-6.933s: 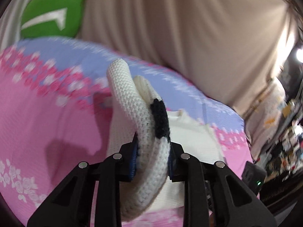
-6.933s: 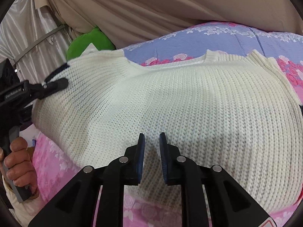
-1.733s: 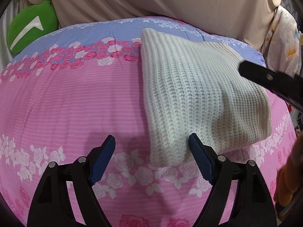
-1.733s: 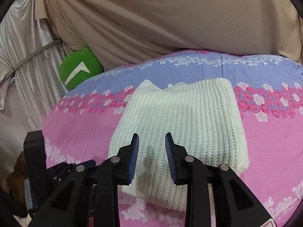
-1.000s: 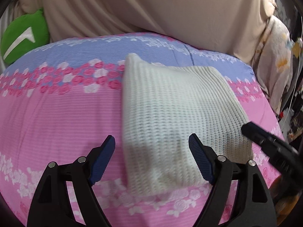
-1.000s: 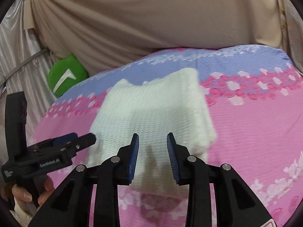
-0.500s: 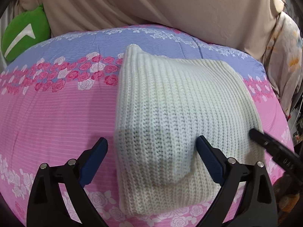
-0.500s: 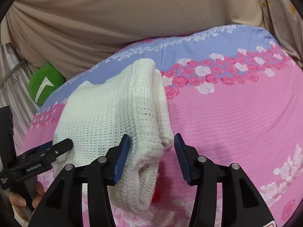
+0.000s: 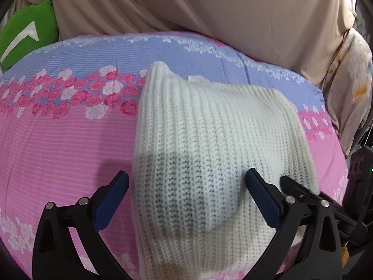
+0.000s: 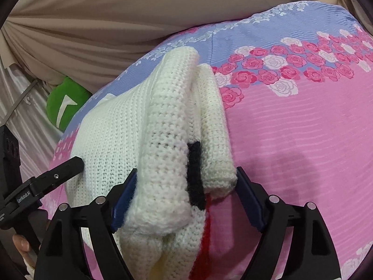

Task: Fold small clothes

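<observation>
My right gripper [image 10: 184,191] has just spread around the right edge of the folded sweater [image 9: 216,144] mid-frame on the bedspread [image 9: 60,140], left gripper [image 9: 186,198] equally wide apart, so I'm set to lift it.

This looks like a bedroom in a home. A big soft bed is covered with a pink and blue bedspread [image 9: 58,140] printed with roses. A green pillow [image 9: 25,35] sits at its far edge. Tan cloth [image 9: 209,7] hangs behind it like a curtain.
</observation>
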Available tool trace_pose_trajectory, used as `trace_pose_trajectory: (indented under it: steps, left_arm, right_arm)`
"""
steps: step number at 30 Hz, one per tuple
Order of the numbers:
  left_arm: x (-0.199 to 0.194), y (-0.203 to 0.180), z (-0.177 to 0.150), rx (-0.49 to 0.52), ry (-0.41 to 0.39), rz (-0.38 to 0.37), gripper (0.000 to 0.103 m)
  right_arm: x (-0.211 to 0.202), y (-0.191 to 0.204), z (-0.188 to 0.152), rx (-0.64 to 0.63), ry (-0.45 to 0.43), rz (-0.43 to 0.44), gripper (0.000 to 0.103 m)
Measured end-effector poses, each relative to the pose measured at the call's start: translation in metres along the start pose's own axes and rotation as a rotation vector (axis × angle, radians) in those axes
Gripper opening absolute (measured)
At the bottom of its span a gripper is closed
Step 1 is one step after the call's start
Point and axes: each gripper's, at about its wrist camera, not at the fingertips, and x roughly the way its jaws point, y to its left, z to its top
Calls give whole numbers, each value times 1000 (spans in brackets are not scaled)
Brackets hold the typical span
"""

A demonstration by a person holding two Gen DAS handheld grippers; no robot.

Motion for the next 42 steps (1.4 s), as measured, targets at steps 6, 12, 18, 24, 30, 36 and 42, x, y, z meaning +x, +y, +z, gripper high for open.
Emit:
trace_pose_trajectory:
  steps: [6, 12, 18, 24, 30, 36, 42]
  left_arm:
    - [20, 5, 1, -44, 22, -47, 98]
    - [31, 10, 4, -66, 21, -133, 98]
    - [34, 11, 7, -63, 26, -177, 98]
    - [19, 6, 8, -45, 22, -192, 76]
    - [-17, -2, 11, 3, -4, -239, 50]
    - [-73, -15, 6, 76, -72, -330, 48]
    - [-135, -12, 5, 127, -194, -385, 48]
  right_arm:
    - [2, 0, 0, -14, -10, 8, 83]
    - [4, 3, -1, -31, -16, 5, 86]
    - [6, 6, 1, -39, -17, -1, 84]
    - [-4, 4, -1, 13, -29, 66, 52]
    - [-40, 26, -9, 12, -119, 66, 41]
    - [-91, 65, -22, -57, -206, 65, 40]
    - [-142, 99, -28, -103, -310, 84, 40]
